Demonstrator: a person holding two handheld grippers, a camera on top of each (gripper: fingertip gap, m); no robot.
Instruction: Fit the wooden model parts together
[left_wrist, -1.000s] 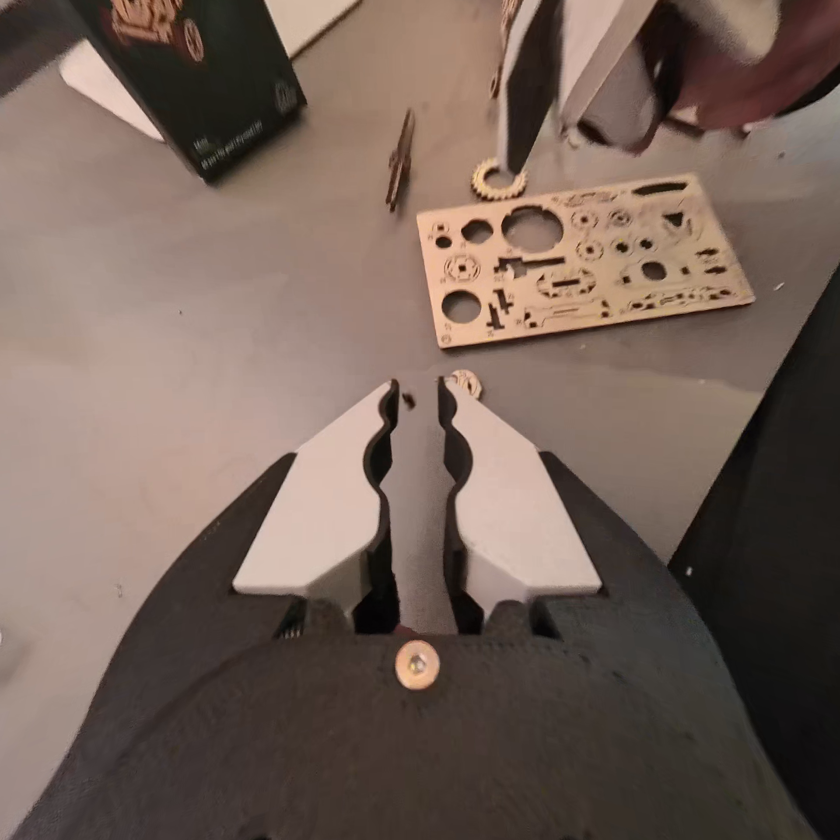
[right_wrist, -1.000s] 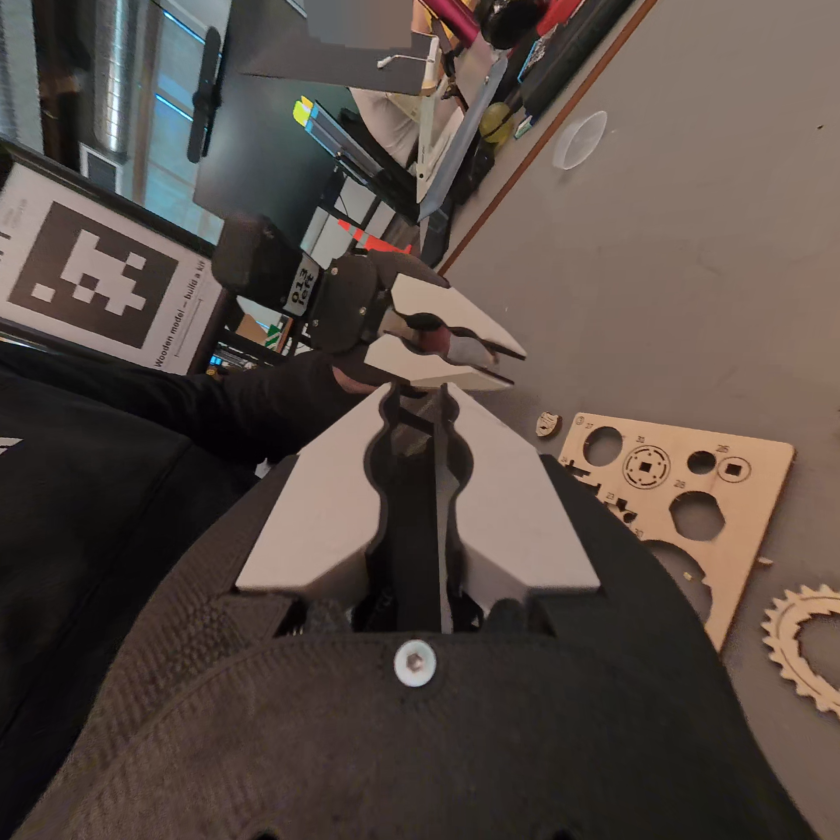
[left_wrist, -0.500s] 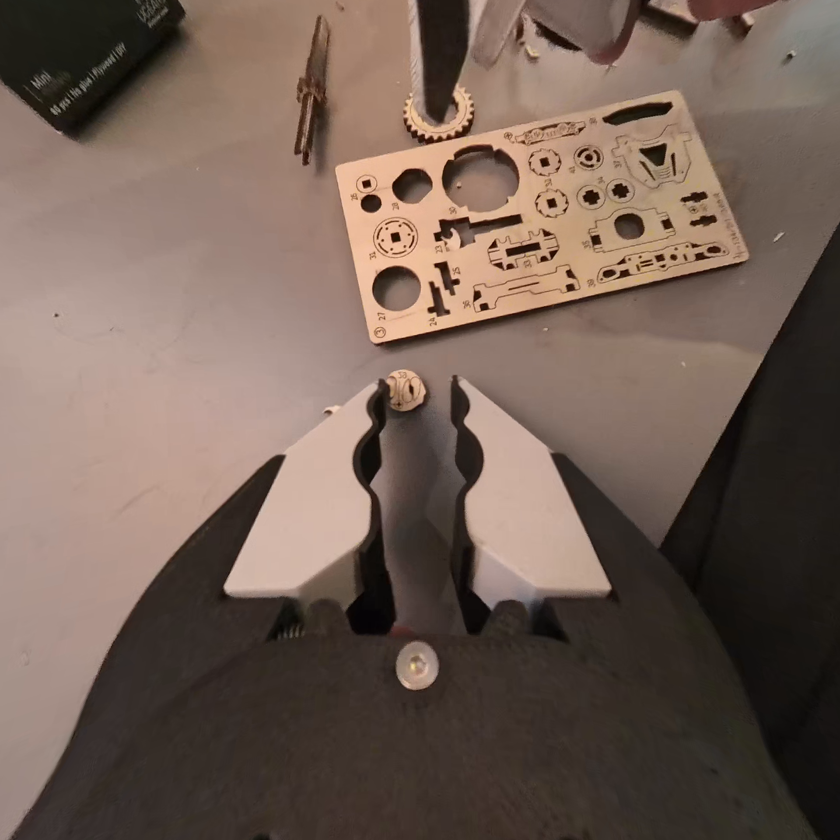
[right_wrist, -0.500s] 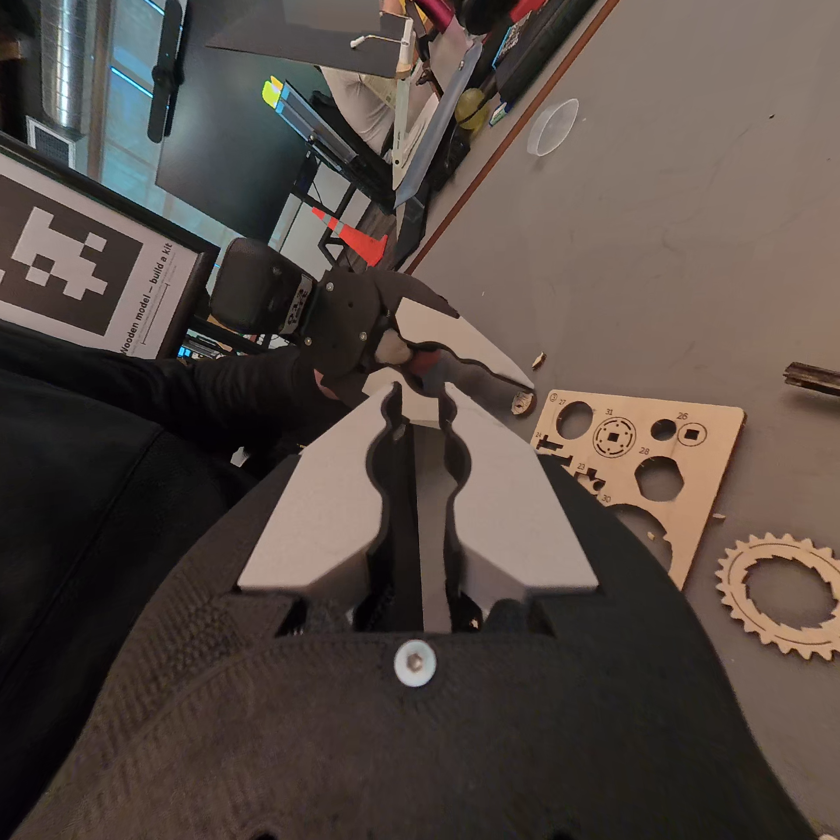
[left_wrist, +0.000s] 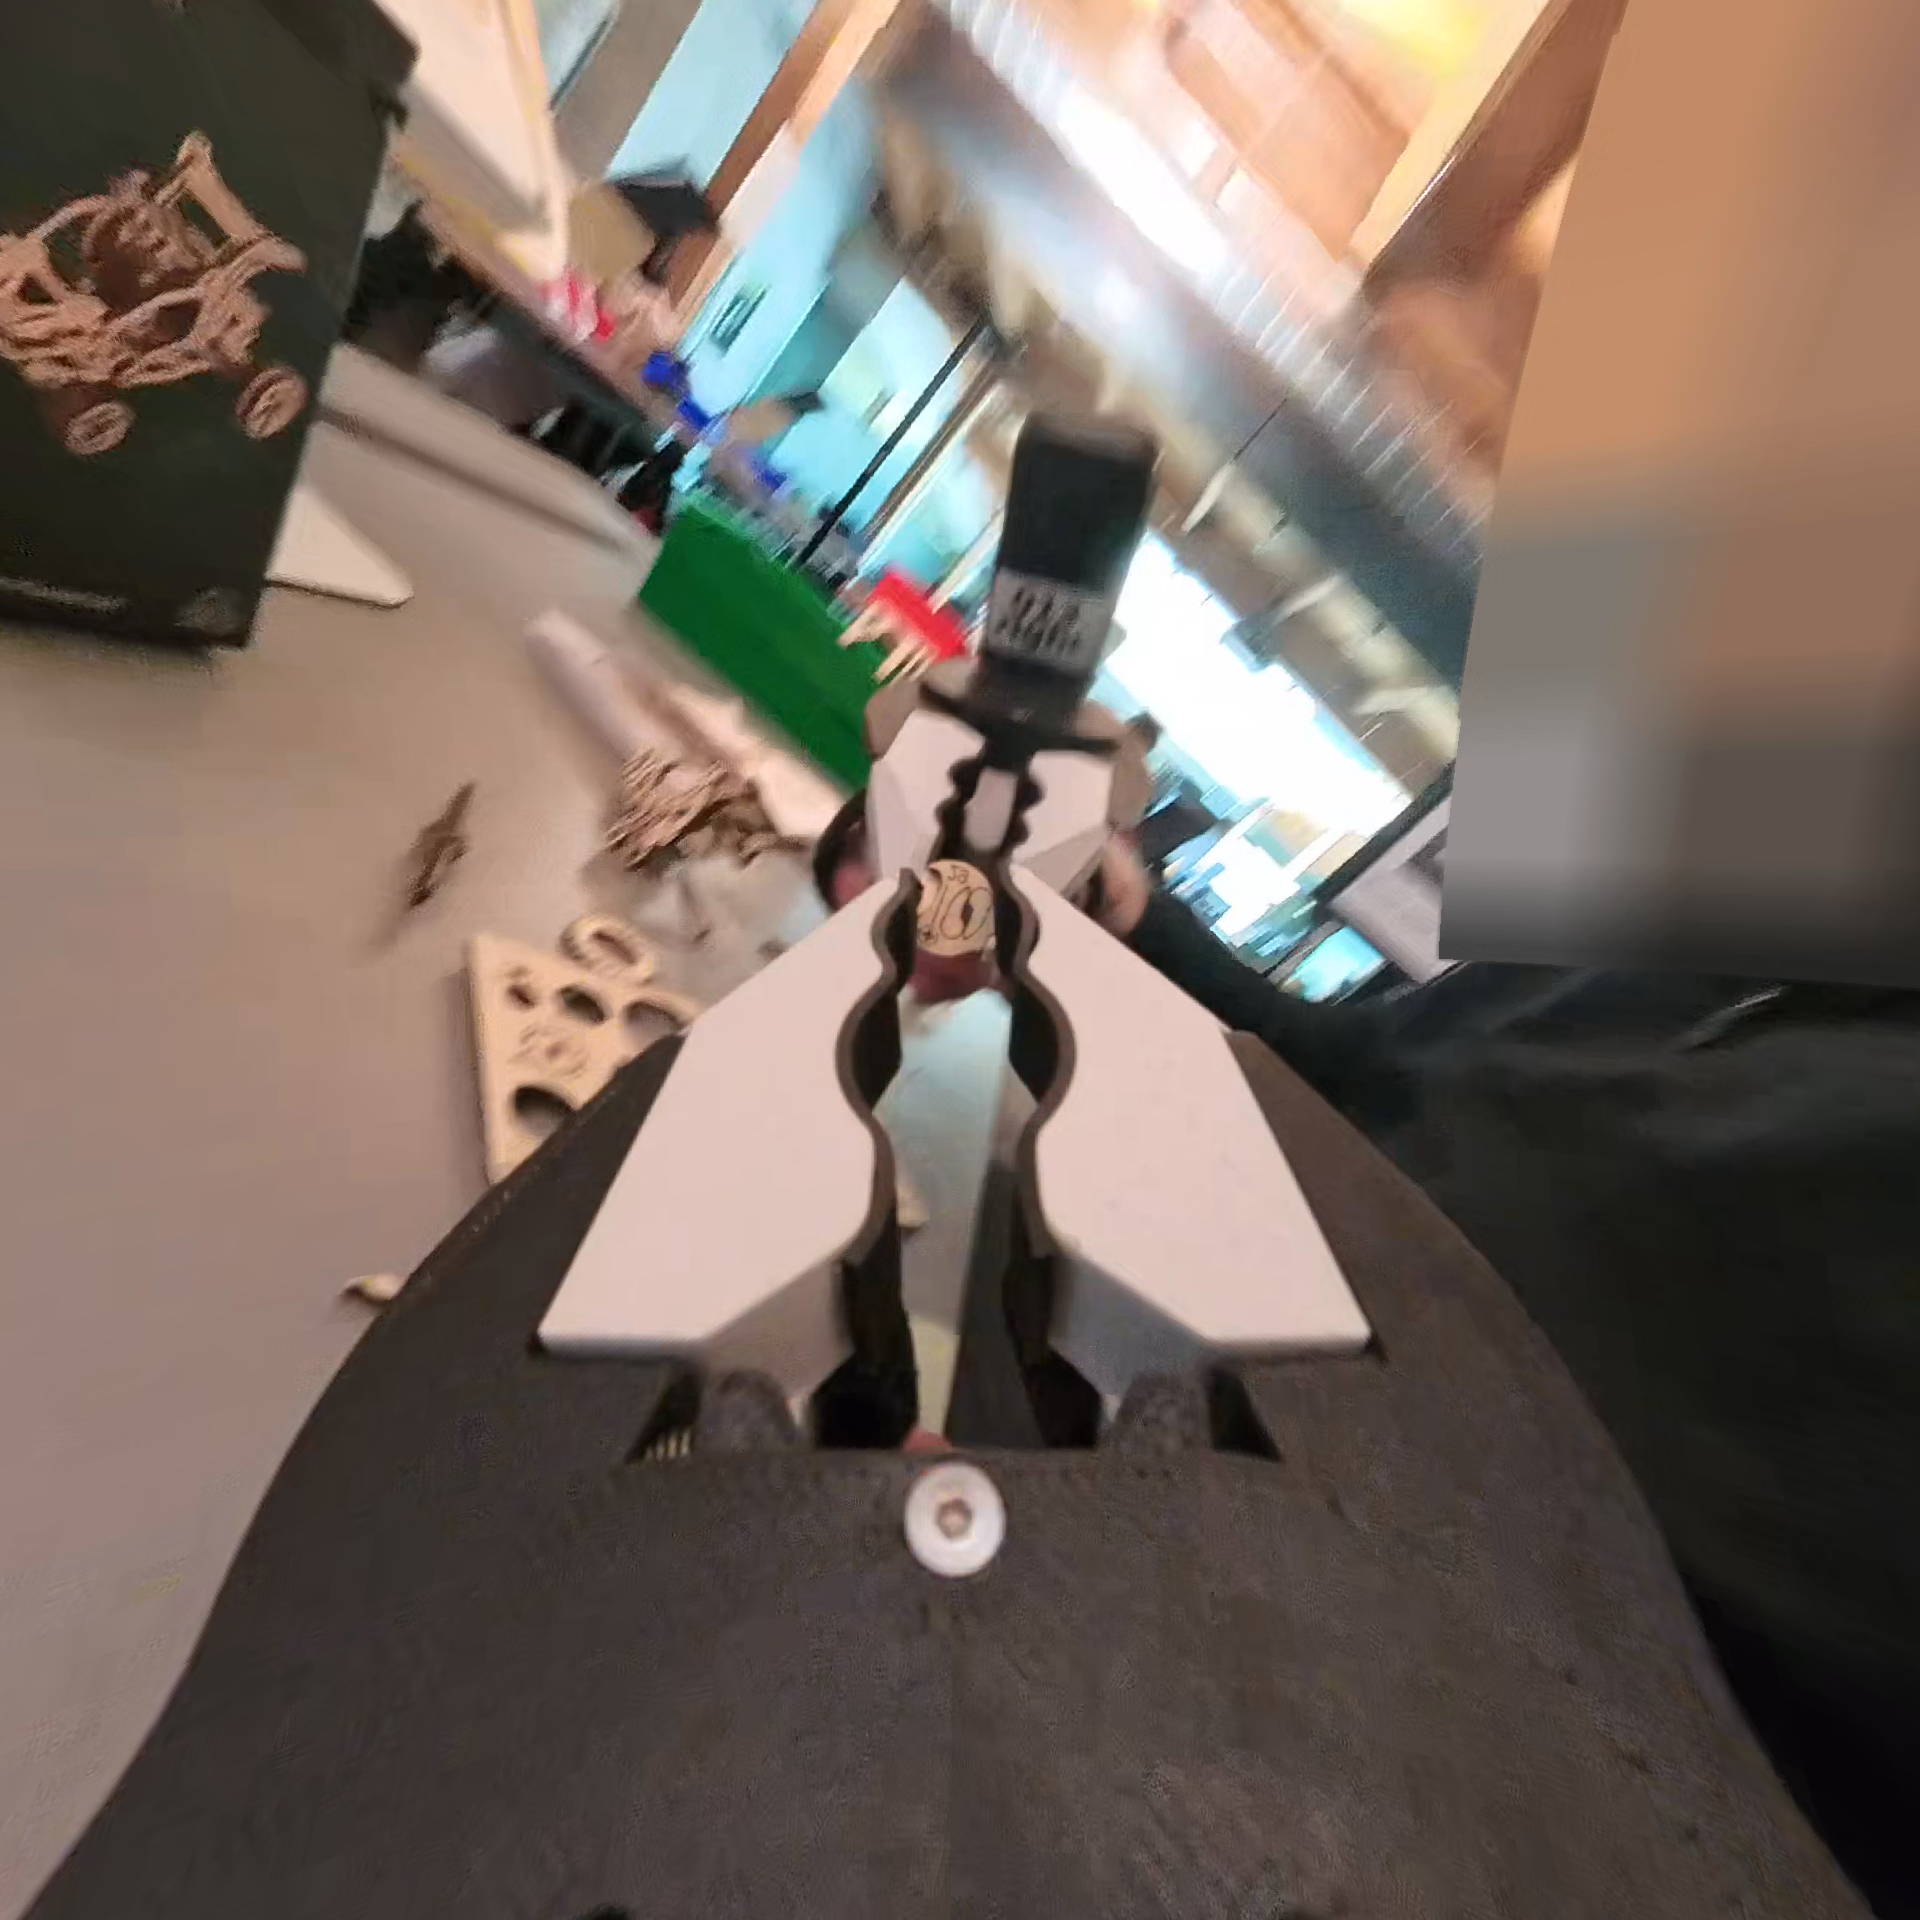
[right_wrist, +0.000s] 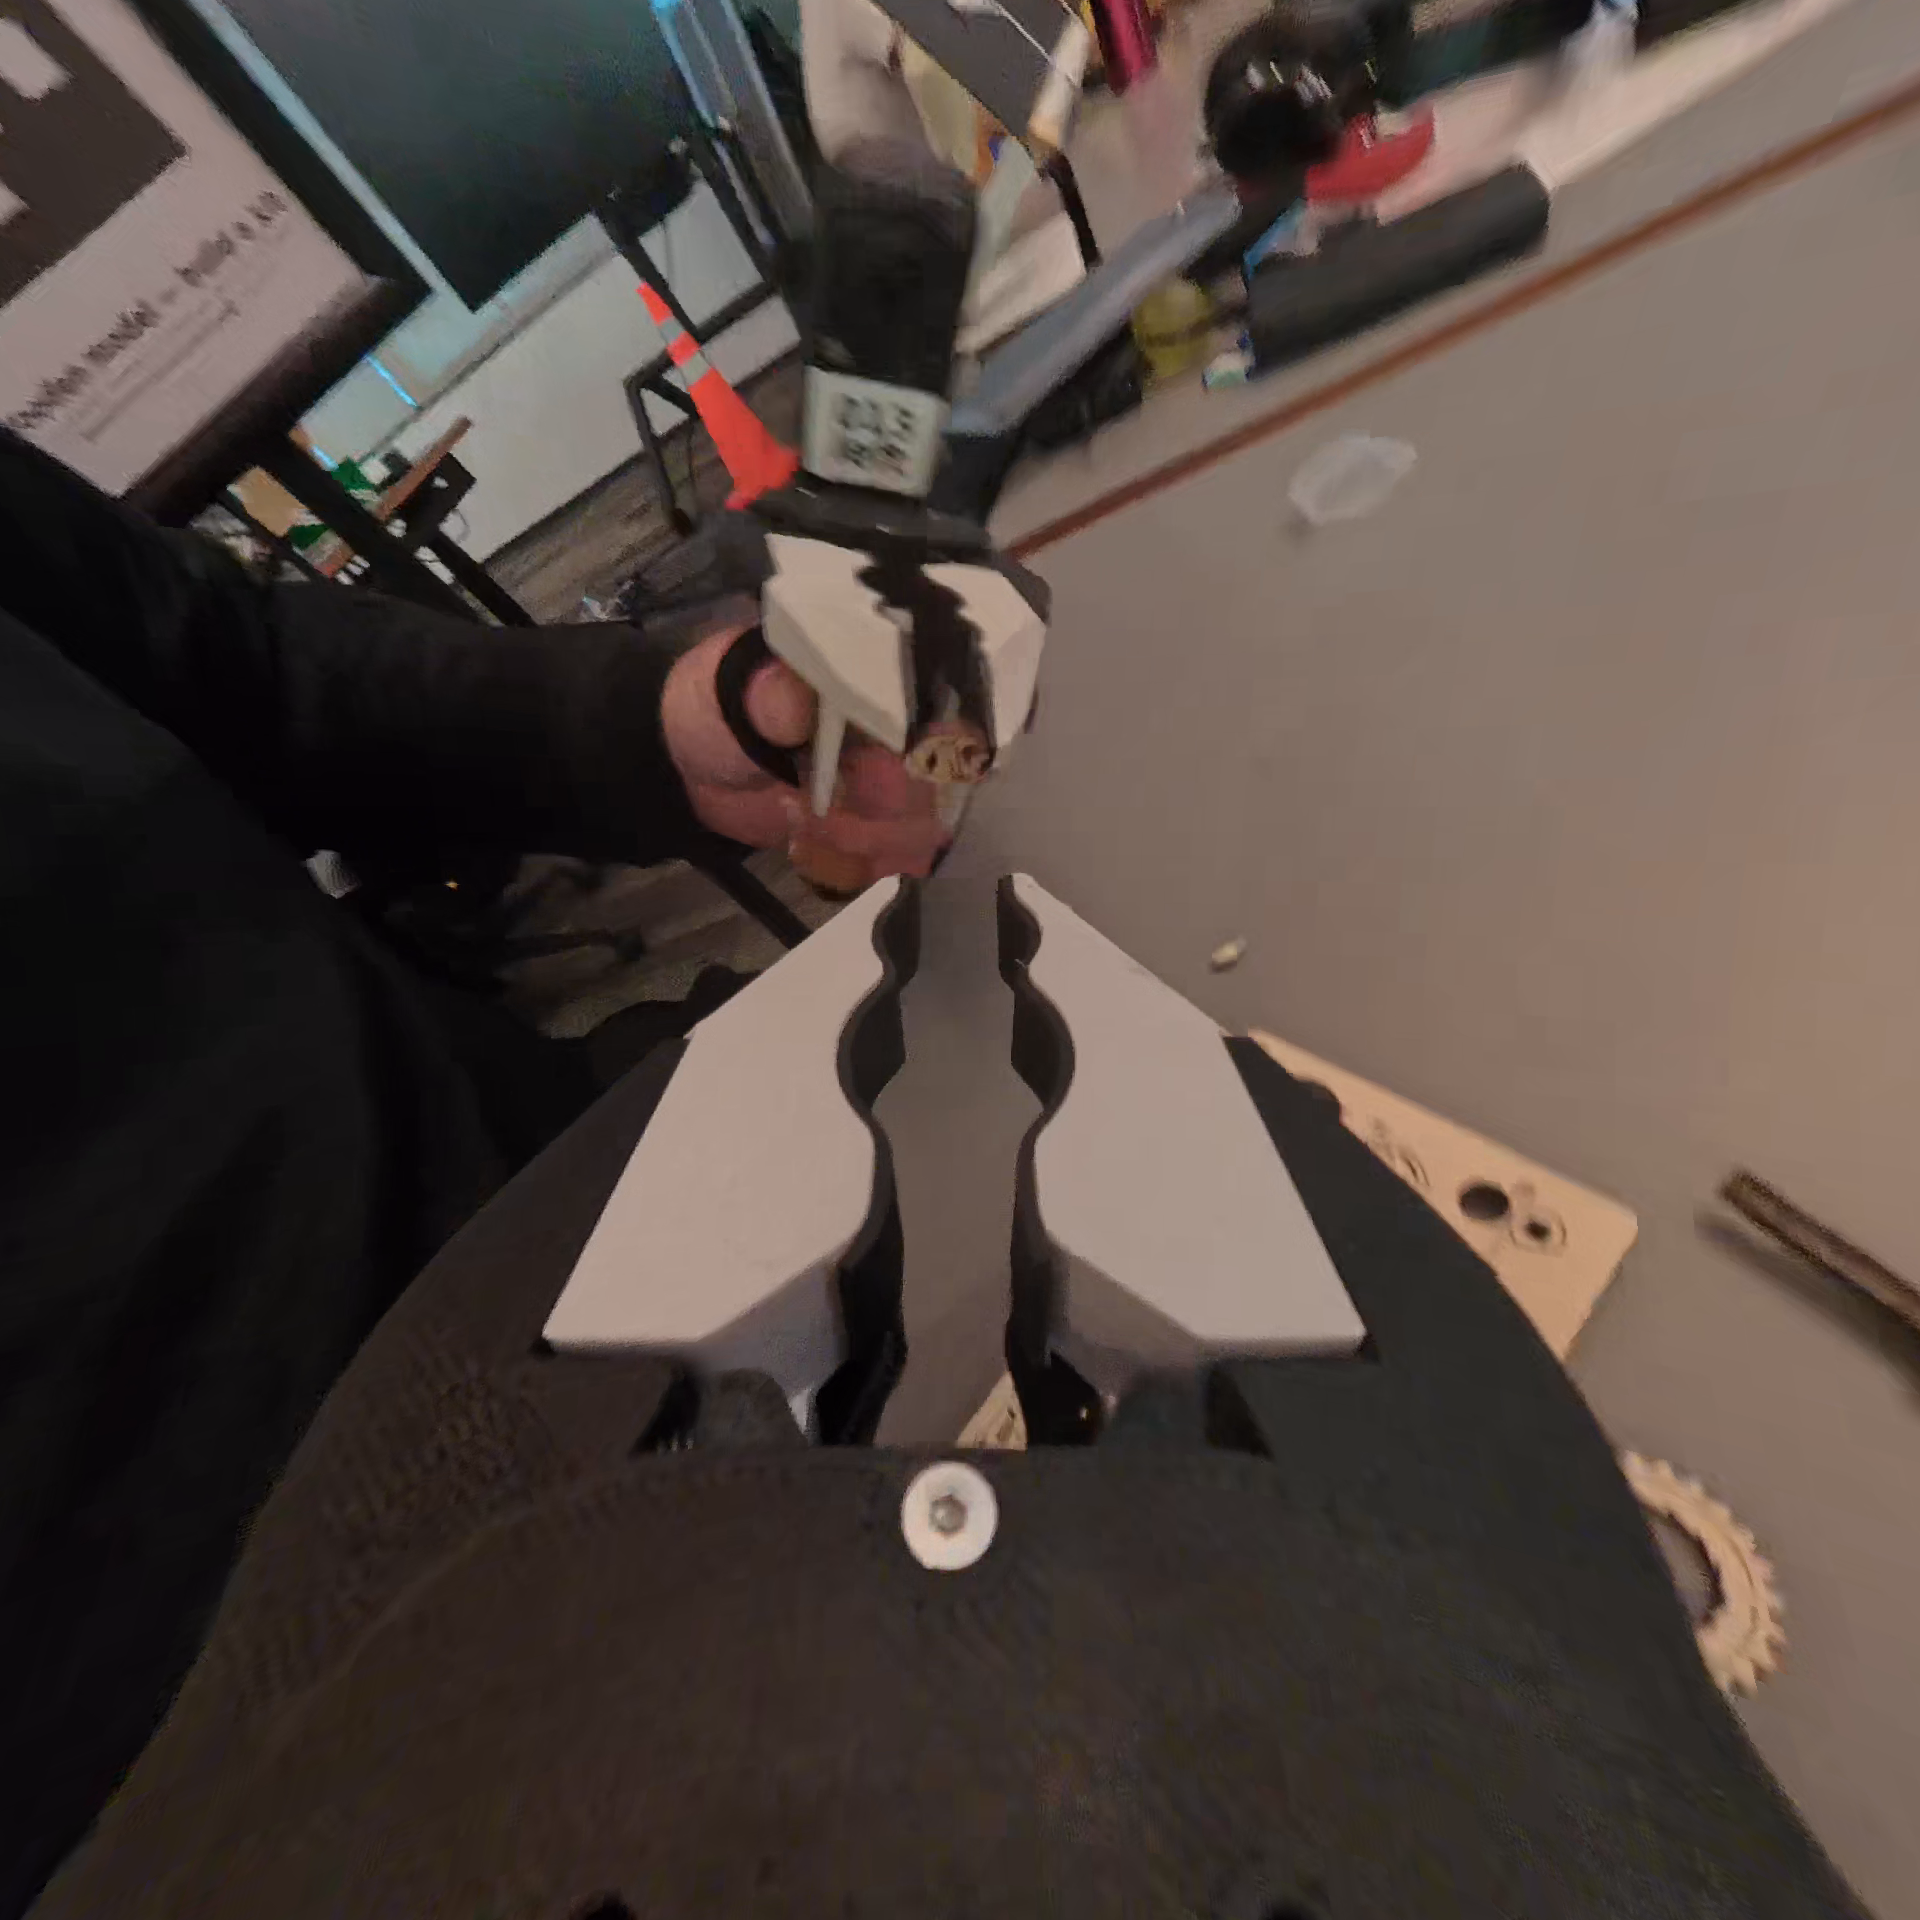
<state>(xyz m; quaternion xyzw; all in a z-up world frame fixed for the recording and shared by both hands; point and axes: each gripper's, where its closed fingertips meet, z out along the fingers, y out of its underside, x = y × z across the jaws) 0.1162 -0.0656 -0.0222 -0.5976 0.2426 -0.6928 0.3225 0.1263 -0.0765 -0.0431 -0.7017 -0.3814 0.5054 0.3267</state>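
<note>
My left gripper (left_wrist: 958, 902) is shut on a small round wooden disc (left_wrist: 956, 920) with cut-out marks, held at the fingertips and lifted off the grey table (left_wrist: 208, 987). The right wrist view shows the same disc (right_wrist: 948, 762) pinched in the left gripper (right_wrist: 940, 774), raised above the table's edge. My right gripper (right_wrist: 951, 883) is open with nothing between its fingers, and points at the left gripper from a short way off. It faces me in the left wrist view (left_wrist: 987, 831). The wooden parts sheet (left_wrist: 551, 1029) lies flat on the table, and also shows in the right wrist view (right_wrist: 1486, 1205).
A dark kit box (left_wrist: 135, 312) stands at the far left. A pile of loose wooden parts (left_wrist: 675, 810) and a dark axle piece (left_wrist: 436, 842) lie beyond the sheet. A toothed wooden ring (right_wrist: 1714, 1590) lies beside my right gripper. A wood chip (right_wrist: 1229, 951) lies on the table. My two grippers' fingertips are within a few centimetres of each other.
My left gripper closed on the small disc that lay on the table and lifted it, tilting up toward the right gripper. My right gripper swung round to face it.
</note>
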